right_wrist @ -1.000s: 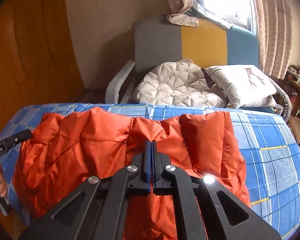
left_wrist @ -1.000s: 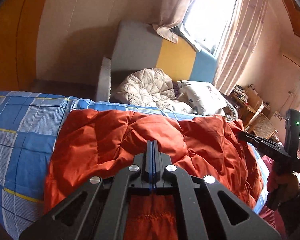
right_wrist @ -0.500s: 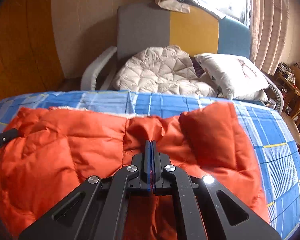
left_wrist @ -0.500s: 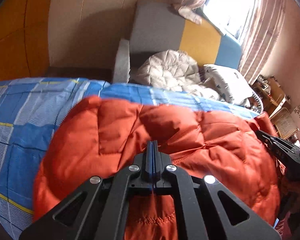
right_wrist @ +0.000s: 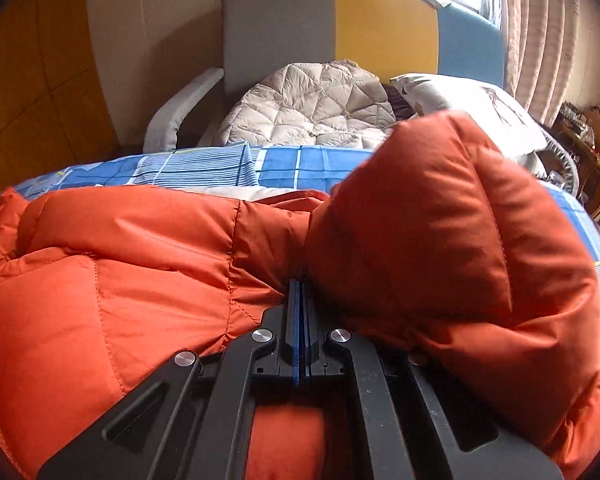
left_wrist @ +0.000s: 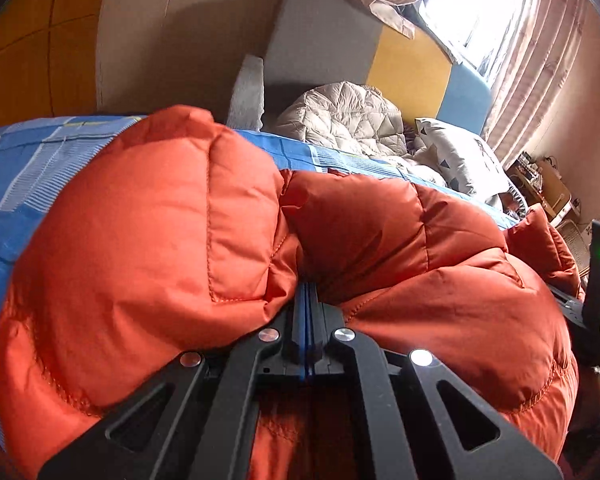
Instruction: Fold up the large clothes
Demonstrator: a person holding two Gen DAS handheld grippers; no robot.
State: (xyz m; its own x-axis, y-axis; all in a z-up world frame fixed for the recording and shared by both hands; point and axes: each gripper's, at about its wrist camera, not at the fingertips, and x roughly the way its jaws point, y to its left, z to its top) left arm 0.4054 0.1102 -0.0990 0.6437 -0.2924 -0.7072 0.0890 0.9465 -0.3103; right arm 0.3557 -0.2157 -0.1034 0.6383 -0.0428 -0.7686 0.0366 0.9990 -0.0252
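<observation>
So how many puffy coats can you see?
2. The orange puffy coat lies on the blue checked bed, pinched by both hand-held grippers. The cream puffy coat sits on the chair behind. Others may be hidden.

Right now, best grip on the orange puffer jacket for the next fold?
Keep to the near hem of the orange puffer jacket, coming in from the near bed edge. The left gripper and right gripper are both shut on thin edge fabric between puffed panels; the baffles bulge around the jaws and look too bulky to pinch.
</observation>
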